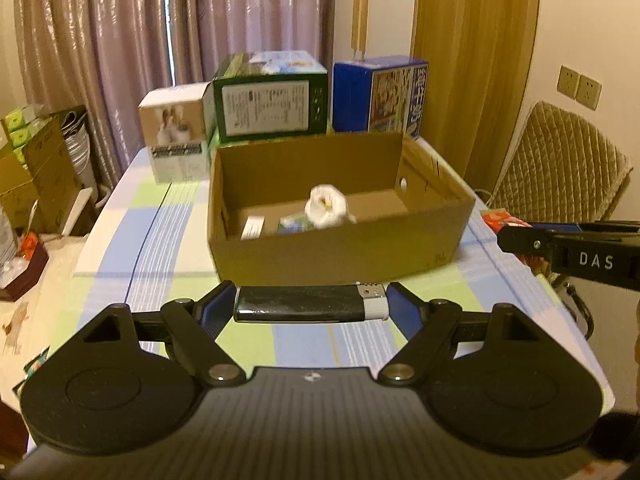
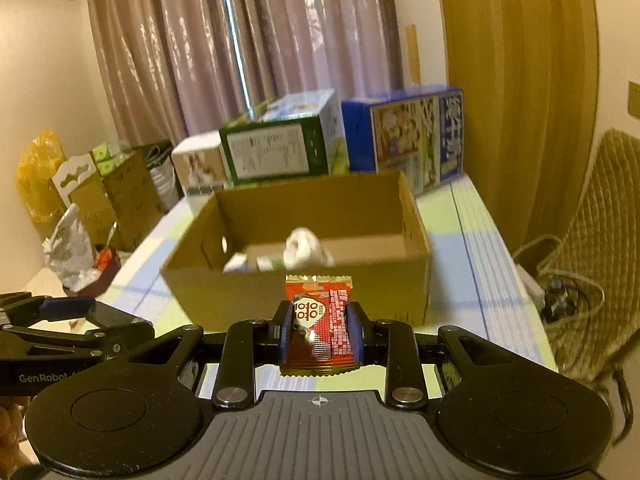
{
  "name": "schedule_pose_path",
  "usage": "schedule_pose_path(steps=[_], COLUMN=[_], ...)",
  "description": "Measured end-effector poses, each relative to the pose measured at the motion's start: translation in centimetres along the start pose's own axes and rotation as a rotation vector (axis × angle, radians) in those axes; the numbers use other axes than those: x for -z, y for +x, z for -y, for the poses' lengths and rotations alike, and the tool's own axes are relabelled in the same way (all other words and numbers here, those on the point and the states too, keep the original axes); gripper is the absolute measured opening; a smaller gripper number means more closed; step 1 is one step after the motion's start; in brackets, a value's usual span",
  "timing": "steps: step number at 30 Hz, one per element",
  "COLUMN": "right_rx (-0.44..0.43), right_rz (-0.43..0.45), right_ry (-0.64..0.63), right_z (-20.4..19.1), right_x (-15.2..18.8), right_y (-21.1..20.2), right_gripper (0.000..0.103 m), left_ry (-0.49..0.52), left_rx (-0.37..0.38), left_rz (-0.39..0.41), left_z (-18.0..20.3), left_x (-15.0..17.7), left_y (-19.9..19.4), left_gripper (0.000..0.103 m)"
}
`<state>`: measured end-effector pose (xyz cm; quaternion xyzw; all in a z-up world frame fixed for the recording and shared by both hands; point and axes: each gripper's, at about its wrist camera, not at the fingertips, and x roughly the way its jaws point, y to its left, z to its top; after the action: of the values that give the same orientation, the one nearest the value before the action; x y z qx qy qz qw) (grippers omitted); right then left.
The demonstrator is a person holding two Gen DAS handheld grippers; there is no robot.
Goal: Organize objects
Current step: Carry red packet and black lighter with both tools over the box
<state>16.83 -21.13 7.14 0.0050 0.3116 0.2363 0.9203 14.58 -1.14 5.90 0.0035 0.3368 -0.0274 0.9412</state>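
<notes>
My left gripper (image 1: 312, 307) is shut on a black lighter (image 1: 310, 305) with a silver and white cap, held crosswise just in front of the open cardboard box (image 1: 340, 248). My right gripper (image 2: 319, 328) is shut on a red snack packet (image 2: 319, 322) with gold edges, also raised before the cardboard box (image 2: 304, 296). Inside the box lie a white crumpled item (image 1: 326, 205), a small white carton (image 1: 253, 227) and a greenish packet (image 1: 294, 222). The right gripper's body (image 1: 576, 256) shows at the right edge of the left wrist view.
Behind the cardboard box stand a white box (image 1: 176, 136), a green box (image 1: 272, 100) and a blue box (image 1: 380, 96). The table (image 1: 168, 240) has a checked cloth. A cushioned chair (image 1: 560, 168) is at the right, and cartons (image 1: 36, 176) are stacked at the left.
</notes>
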Motion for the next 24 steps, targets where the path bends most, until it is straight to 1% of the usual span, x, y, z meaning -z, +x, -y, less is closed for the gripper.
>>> schedule_pose_path(steps=[4, 7, 9, 11, 16, 24], right_rx=[-0.01, -0.021, -0.024, -0.025, -0.025, -0.031], right_rz=[0.01, 0.008, 0.005, -0.006, -0.034, -0.08], right_ry=[-0.012, -0.011, -0.012, -0.012, -0.011, -0.006], right_z=[0.5, 1.1, 1.4, 1.9, 2.3, 2.7], right_x=[-3.4, -5.7, -7.1, -8.2, -9.4, -9.3], right_y=[1.8, 3.2, 4.4, 5.6, 7.8, 10.6], right_gripper=[0.026, 0.026, 0.026, 0.026, 0.026, 0.026], left_ry=[0.037, 0.05, 0.076, 0.072, 0.064, 0.042], left_rx=[0.003, 0.011, 0.001, 0.011, 0.016, 0.028], left_rz=[0.017, 0.01, 0.009, -0.004, -0.029, -0.054], left_z=[-0.3, -0.6, -0.5, -0.7, -1.0, -1.7], left_x=[-3.6, -6.0, -7.3, -8.2, -9.3, -10.1], left_y=[1.8, 3.6, 4.7, 5.8, 8.1, 10.7], left_gripper=[0.078, 0.078, 0.078, 0.078, 0.078, 0.078])
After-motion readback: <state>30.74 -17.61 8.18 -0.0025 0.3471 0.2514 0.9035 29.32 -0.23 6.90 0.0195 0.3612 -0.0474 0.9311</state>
